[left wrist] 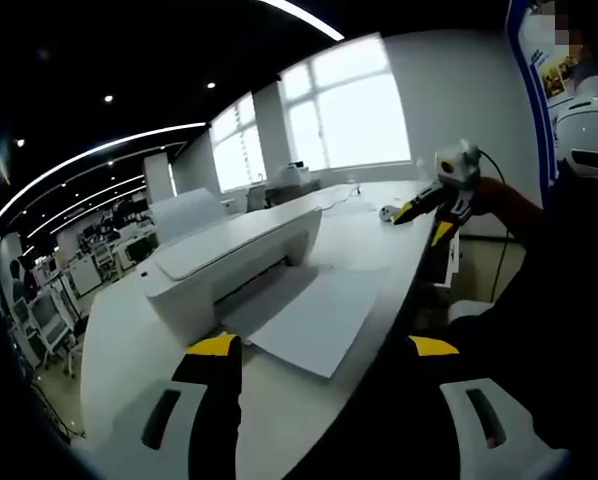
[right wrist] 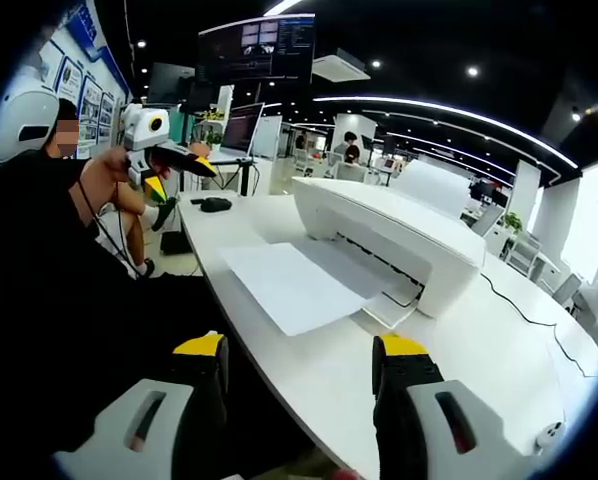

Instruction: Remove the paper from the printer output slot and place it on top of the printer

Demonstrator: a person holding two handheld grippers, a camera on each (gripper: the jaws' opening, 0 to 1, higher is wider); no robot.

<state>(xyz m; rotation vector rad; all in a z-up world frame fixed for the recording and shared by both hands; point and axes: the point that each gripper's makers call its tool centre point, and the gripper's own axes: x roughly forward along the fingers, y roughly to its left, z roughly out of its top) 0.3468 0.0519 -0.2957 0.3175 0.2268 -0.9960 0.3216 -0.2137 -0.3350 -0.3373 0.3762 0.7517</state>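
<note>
Right gripper view: paper [right wrist: 284, 285] lies before printer [right wrist: 399, 235]; mouse [right wrist: 216, 204] beyond; both grippers' jaws spread.

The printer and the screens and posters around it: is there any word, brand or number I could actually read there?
None can be read.
Printer: no legible brand or label.
Paper: looks blank.
Overhead screen: content too small and blurred.
Wall posters: print too small to read.
</note>
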